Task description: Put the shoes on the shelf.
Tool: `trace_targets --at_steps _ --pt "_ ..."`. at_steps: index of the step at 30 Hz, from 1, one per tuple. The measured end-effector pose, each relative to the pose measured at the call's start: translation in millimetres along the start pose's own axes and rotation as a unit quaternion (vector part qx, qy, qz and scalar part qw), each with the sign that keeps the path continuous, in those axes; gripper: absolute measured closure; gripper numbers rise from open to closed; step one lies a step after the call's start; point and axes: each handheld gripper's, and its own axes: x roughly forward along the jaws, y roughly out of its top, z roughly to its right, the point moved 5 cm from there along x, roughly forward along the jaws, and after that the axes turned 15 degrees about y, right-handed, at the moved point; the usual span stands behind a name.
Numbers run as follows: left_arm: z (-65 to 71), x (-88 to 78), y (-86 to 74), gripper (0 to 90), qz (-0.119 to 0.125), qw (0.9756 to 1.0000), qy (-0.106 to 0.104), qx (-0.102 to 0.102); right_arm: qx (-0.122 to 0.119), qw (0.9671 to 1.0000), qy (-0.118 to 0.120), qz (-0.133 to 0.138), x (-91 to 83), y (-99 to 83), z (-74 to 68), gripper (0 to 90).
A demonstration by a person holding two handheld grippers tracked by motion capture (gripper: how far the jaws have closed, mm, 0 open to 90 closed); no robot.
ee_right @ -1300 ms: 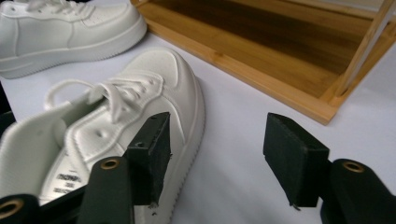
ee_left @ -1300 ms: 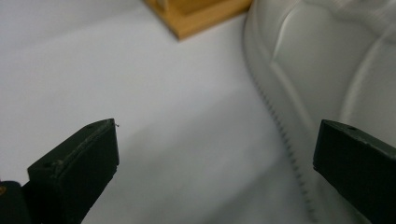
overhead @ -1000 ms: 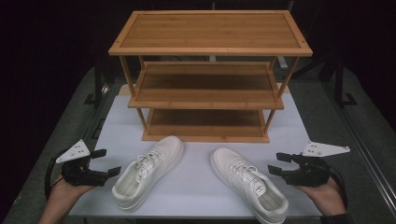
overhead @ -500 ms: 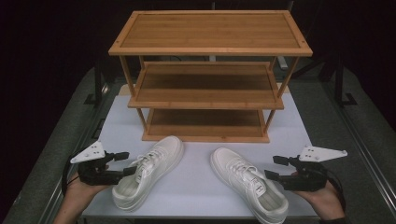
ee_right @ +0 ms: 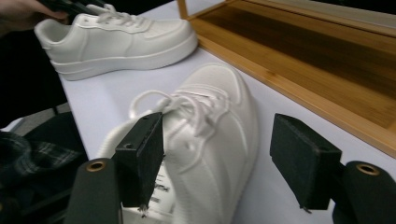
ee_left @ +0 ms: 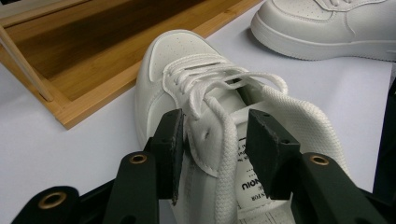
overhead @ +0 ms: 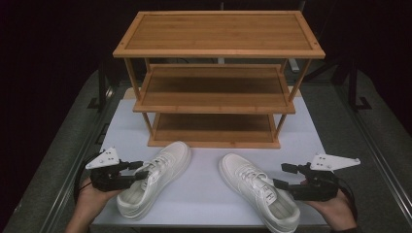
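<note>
Sneakers on the white table [overhead: 204, 199], high view first: left shoe [overhead: 160, 179] and right shoe [overhead: 252, 187] side by side at the near edge, toes toward the bamboo rack [overhead: 218, 36] at the far side, all three shelves bare. Left gripper [overhead: 142, 170] at the left shoe's collar, jaws just closing in, laced side flap between them but not pinched yet, so loose for now. Right gripper [overhead: 280, 175] just beside the right shoe's heel end, jaws spread, grasping nothing.

Left gripper view next: one pad against the outer side of the upper, other pad inside the mouth above the tongue label, with a gap left. Lace [ee_left: 226, 140] draped right across that spot. Could easily end up pinching just lace or soft flap rather than the collar, meaning a shoe dangling toe-down, swinging or slipping out on the lift. Bottom shelf lip [ee_left: 140, 79] just beyond the toe, so a sagging toe likely to snag there.

Right gripper view: pads wide apart, one in front of the shoe's opening, the other out over bare table. Bit blurry, so can't tell about any contact. Rack's near edge close on the right, left shoe and the other hand [ee_right: 23, 11] farther off. Also worth watching: rack uprights [overhead: 147, 125] at the corners, narrowing the way onto the lower shelves.
</note>
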Motion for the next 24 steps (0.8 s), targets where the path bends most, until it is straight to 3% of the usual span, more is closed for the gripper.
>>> trace_targets --at_steps 9,14,15,20,24 --pt "-0.6 0.5 -0.3 59.4 0.000 1.0000 0.001 0.000 0.002 0.9993 0.018 -0.034 21.5 -9.3 -1.2 34.7" --pt "-1.1 1.6 -1.5 61.2 -0.003 1.0000 0.003 -0.001 0.003 0.9985 0.012 -0.054 30.1 -17.2 3.2 39.3" --pt "-1.2 2.2 -1.7 62.2 -0.003 1.0000 0.004 -0.001 0.003 0.9986 0.014 -0.052 30.9 -18.2 4.0 48.0" --pt "-1.8 2.8 -1.4 67.7 -0.006 0.9999 0.009 -0.002 -0.003 0.9990 0.011 -0.043 28.6 -16.8 4.1 57.1" --pt "-1.8 2.1 -0.6 72.0 -0.012 0.9998 0.012 -0.007 -0.006 0.9995 0.011 -0.029 24.6 -15.3 3.7 75.3"
